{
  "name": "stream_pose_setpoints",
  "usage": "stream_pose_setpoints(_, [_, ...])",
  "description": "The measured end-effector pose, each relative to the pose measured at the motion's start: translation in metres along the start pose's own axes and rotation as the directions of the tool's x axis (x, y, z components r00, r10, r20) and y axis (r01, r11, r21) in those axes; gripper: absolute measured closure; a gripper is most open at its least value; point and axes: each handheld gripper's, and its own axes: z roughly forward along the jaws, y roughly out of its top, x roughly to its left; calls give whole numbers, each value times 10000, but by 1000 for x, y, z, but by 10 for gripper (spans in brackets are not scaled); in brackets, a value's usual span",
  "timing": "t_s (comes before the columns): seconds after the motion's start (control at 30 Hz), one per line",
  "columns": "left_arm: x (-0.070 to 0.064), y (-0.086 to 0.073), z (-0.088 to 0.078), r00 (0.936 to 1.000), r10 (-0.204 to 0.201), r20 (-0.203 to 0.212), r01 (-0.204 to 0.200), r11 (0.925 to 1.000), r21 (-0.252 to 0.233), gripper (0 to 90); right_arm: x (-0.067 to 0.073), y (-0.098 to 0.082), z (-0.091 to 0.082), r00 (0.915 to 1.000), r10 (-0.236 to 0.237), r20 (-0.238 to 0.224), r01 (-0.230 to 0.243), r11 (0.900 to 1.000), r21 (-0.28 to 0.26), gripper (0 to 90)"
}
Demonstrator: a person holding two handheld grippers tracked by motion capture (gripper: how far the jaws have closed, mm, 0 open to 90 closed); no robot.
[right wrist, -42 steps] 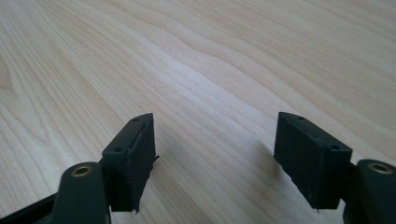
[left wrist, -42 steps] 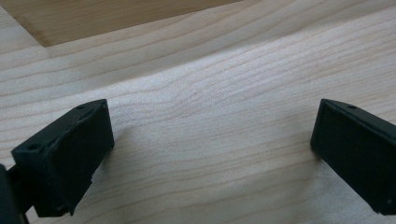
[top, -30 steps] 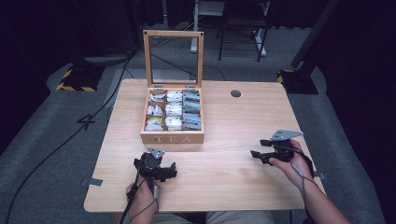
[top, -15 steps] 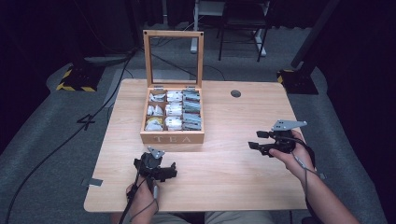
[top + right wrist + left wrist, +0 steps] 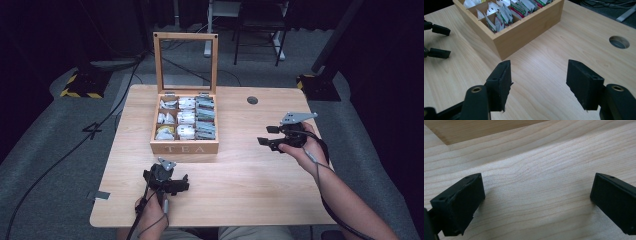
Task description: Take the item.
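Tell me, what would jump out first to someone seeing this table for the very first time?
Probably the light wooden tea box marked TEA at the table's middle, its glass-paned lid standing upright and its compartments full of white and green tea sachets. Next, the two black hand-held grippers: the left gripper low at the near edge, the right gripper raised at the right, both with jaws apart and empty.

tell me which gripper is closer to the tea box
Left. The left gripper sits just in front of the tea box, near its front wall; the right gripper is off to its right side, farther away.
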Motion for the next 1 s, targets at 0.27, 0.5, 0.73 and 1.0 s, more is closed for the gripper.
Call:
stream_pose_setpoints(0.27, [0,0,0,10000,-12,-3,12,10000,-1,0,2,25,16,9998,-117,-137,118,9999,96,379])
stream_pose_setpoints(0.5, [0,1,2,10000,-39,91,39,10000,12,0,4,45,36,9982,195,-572,-186,9997,160,406])
stream_pose_setpoints(0.73, [0,2,2,9999,-27,107,27,10000,12,0,13,67,57,9954,13,-963,-21,10000,-85,432])
stream_pose_setpoints(1.0, [0,2,2,9999,-48,109,49,10000,-8,0,19,85,74,9937,-114,-1119,73,9993,-364,452])
